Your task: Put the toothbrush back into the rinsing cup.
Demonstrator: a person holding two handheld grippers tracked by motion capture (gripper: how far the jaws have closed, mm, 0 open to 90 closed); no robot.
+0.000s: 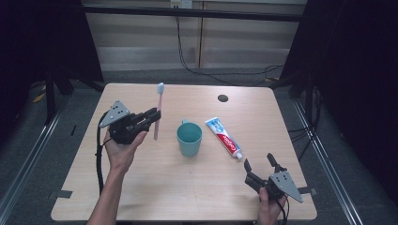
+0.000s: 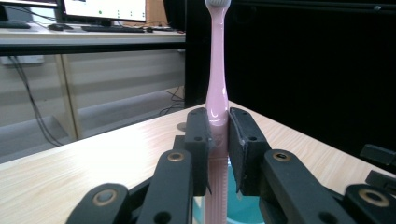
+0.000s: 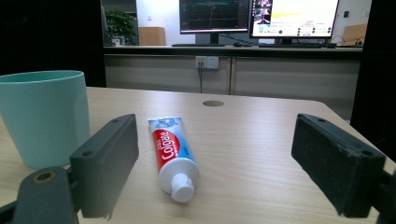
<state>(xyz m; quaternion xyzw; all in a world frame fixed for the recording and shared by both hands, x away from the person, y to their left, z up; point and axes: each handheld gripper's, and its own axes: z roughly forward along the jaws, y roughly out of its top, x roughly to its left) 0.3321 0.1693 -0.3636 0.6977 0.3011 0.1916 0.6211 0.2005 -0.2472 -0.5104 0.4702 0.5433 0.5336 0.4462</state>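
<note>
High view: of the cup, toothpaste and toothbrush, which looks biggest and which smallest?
1. Cup: bulkiest of the three.
2. Toothpaste: about as long as the cup is tall, but flatter.
3. Toothbrush: longest, yet by far the thinnest. The left gripper lifts it nearer the camera, so its length is unsure.

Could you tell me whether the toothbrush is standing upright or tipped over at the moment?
Upright: the left gripper is shut on the pink toothbrush, bristles at the top, beside the cup.

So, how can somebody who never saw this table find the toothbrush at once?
Start at the teal cup in the middle of the wooden table. Beside it, the left gripper holds the toothbrush upright. It is the only pink, thin thing, with a pale head on top.
</note>
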